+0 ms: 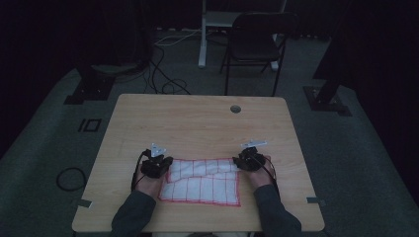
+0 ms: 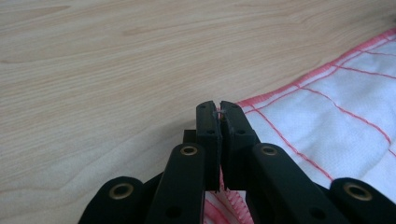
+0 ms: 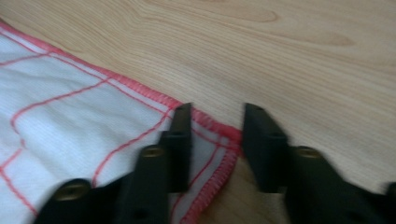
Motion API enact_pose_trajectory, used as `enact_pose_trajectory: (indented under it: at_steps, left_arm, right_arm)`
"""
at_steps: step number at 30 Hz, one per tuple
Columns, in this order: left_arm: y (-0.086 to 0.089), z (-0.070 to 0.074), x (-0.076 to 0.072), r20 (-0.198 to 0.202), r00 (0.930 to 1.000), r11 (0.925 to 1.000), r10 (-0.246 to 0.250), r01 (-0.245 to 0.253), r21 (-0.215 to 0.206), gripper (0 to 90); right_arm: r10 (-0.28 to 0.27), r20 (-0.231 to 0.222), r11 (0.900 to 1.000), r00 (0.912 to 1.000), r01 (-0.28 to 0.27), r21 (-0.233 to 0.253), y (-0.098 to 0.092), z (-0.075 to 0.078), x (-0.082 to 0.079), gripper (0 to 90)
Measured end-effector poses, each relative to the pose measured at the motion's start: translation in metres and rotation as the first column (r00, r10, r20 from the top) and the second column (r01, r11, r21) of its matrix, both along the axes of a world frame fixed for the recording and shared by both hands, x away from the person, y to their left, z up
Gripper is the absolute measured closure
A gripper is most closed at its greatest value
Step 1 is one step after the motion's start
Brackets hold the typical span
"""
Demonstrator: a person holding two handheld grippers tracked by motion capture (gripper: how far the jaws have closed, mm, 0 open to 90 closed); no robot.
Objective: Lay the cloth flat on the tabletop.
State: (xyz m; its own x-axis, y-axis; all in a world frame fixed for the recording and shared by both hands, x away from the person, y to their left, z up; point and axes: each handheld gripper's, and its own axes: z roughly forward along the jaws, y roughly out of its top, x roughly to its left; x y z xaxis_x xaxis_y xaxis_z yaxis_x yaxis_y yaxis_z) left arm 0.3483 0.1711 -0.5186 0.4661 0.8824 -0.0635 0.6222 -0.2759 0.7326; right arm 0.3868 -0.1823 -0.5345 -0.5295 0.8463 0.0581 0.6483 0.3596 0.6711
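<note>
The cloth (image 1: pixel 202 180) between the two tools is white, crossed by thin red lines that make a grid of oblong checks, and edged all round with a red stitched hem. In the right gripper view the hem at the corner under the right tool (image 3: pixel 215 135) shows close red overlock stitches. Both tools, the left tool (image 2: pixel 218 108) too, are matt black, with small brass-coloured rivets at their joints. The counter (image 1: pixel 197 118) beneath the tools is pale, light-brown wood with a soft darker grain. Far beyond the tools the folding chair (image 1: pixel 254 42) is black, and the carpet (image 1: pixel 44 148) is dull grey.
</note>
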Motion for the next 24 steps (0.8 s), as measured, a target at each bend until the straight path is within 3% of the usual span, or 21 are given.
enact_pose_trajectory:
  at_steps: [2, 5, 13, 20, 24]
  left_arm:
    - [0.000, 0.000, 0.002, 0.005, 1.0000, 1.0000, -0.001, 0.001, 0.000, 87.9]
    - [-0.001, 0.000, 0.006, 0.016, 0.9999, 1.0000, 0.004, -0.004, 0.002, 87.9]
    - [-0.001, 0.005, 0.026, 0.059, 0.9980, 0.9997, 0.021, -0.022, 0.013, 87.9]
    - [-0.001, 0.007, 0.046, 0.077, 0.9958, 0.9983, 0.049, -0.051, 0.027, 87.8]
    - [0.003, 0.007, 0.060, 0.074, 0.9938, 0.9966, 0.082, -0.083, 0.001, 87.6]
  right_arm:
    - [0.014, -0.005, 1.000, 0.9999, -0.014, 0.006, 0.001, 0.000, 0.001, 83.0]
    - [0.009, 0.009, 1.000, 0.9999, -0.009, -0.016, 0.004, 0.002, 0.001, 87.2]
    - [-0.021, 0.074, 1.000, 0.9971, 0.021, 0.008, 0.004, 0.016, 0.011, 87.8]
    - [-0.034, 0.095, 0.999, 0.9949, 0.033, 0.010, 0.005, 0.023, 0.026, 88.4]
    - [-0.050, 0.108, 0.999, 0.9929, 0.049, 0.012, 0.005, 0.025, 0.036, 88.4]
